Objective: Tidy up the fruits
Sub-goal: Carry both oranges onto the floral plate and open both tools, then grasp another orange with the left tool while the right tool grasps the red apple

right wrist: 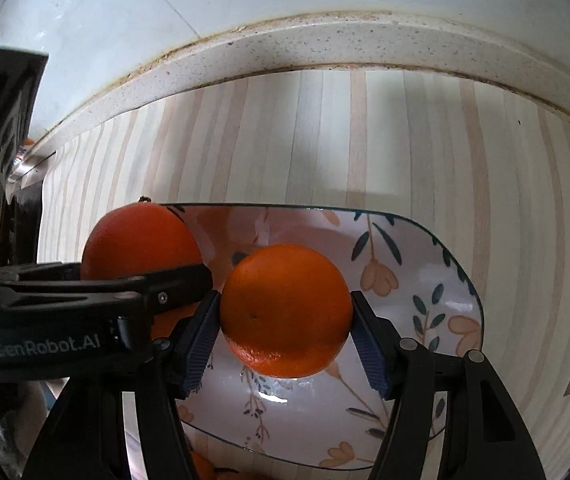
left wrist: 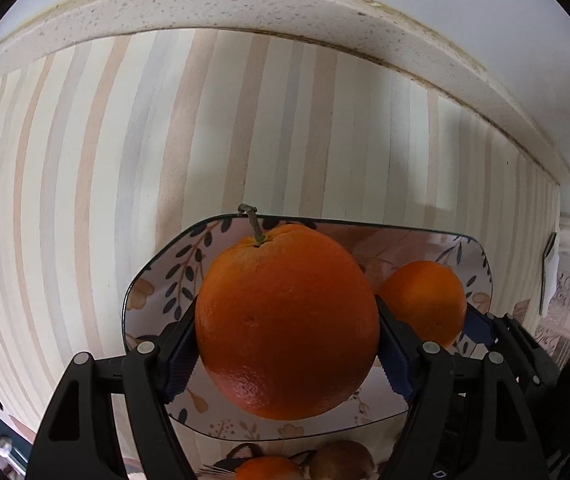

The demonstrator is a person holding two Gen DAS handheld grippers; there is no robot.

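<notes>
My left gripper is shut on a large orange with a stem and holds it over the floral plate. My right gripper is shut on a smaller orange over the same plate. In the left wrist view the smaller orange shows to the right, between the right gripper's fingers. In the right wrist view the large orange sits to the left, behind the left gripper's finger. Whether either orange rests on the plate is unclear.
The plate sits on a striped pastel mat on a counter with a speckled raised back edge and a white wall behind. Another orange and a brown fruit lie on a patterned dish below the plate's near edge.
</notes>
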